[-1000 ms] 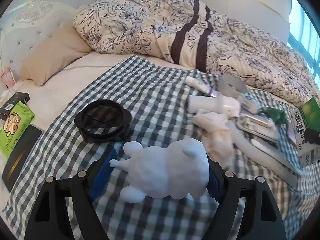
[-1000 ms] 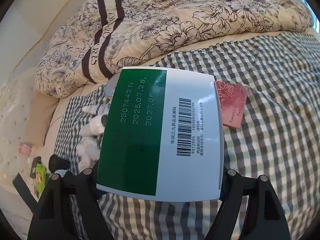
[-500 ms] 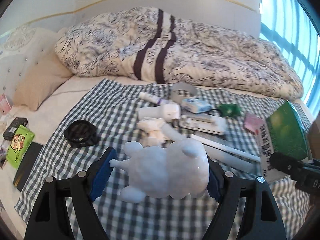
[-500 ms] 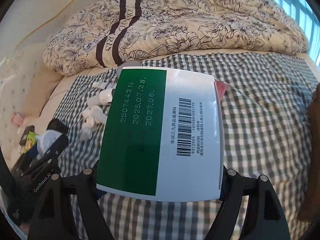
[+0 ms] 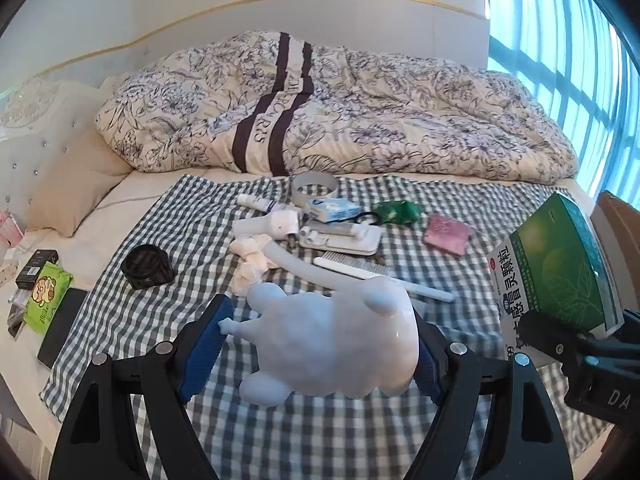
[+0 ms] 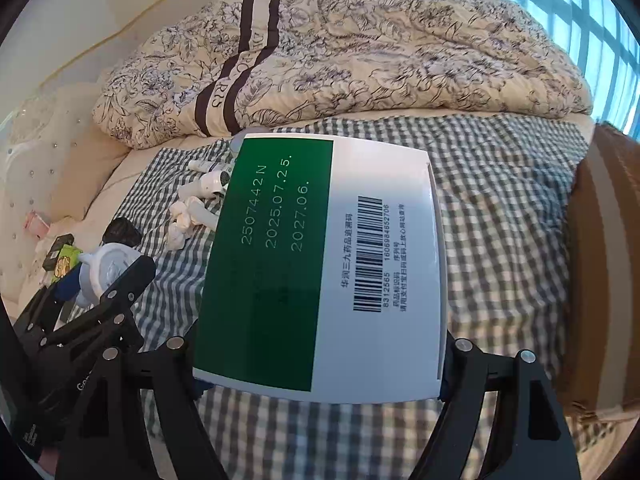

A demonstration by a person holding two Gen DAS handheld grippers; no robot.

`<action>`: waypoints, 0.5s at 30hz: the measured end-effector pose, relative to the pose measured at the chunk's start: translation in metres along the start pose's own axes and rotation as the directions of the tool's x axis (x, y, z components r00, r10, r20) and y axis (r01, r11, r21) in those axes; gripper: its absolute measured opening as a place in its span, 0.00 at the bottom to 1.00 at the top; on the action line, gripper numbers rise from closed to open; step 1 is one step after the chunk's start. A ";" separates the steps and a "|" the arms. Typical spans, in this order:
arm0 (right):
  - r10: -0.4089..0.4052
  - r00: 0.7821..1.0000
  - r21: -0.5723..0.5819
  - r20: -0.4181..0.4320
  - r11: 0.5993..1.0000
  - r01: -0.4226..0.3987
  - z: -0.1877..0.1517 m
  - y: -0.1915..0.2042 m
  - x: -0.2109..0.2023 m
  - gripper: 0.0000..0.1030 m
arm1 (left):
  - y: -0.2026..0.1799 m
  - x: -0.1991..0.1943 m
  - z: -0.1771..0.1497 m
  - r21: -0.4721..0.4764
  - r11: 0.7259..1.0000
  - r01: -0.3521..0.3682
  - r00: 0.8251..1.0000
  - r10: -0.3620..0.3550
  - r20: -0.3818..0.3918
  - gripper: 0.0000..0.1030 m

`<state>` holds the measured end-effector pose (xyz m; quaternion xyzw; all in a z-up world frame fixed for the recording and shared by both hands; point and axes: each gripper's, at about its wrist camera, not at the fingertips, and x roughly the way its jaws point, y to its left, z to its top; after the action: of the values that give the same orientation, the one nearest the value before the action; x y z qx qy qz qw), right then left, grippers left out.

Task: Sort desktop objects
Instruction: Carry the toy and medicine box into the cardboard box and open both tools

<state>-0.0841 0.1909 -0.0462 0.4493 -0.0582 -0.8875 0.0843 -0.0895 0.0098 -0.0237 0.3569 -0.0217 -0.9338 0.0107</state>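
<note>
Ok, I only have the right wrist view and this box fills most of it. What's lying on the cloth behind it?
Observer: A pink pouch and a white comb, per the left wrist view.
Operator: What does the box front show?
Observer: The medicine box has a green leaf-print face with Chinese lettering on the white panel beside it.
Operator: What's the left gripper holding?
Observer: The left gripper clamps a white animal figurine, both pads touching.

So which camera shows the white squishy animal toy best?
The left wrist view: the white squishy animal toy fills the middle, clamped in the left gripper. The right wrist view catches only a small bit of it at the left edge.
</note>
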 end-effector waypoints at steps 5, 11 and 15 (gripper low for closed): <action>-0.016 1.000 0.002 0.020 1.000 0.016 0.002 -0.012 -0.024 0.75 | -0.023 -0.022 0.014 0.017 1.000 0.021 0.999 -0.022 0.025 0.80; -0.032 0.997 0.033 0.064 0.999 0.029 0.013 -0.037 -0.058 0.75 | -0.062 -0.044 0.038 0.064 0.997 0.052 0.997 -0.055 0.061 0.80; -0.065 0.993 0.058 0.094 0.996 0.060 0.021 -0.063 -0.081 0.75 | -0.100 -0.058 0.058 0.104 0.990 0.093 0.990 -0.102 0.093 0.80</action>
<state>-0.0603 0.2694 0.0188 0.4100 -0.0726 -0.9083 0.0410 -0.0853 0.1133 0.0530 0.3115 -0.0510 -0.9474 -0.0538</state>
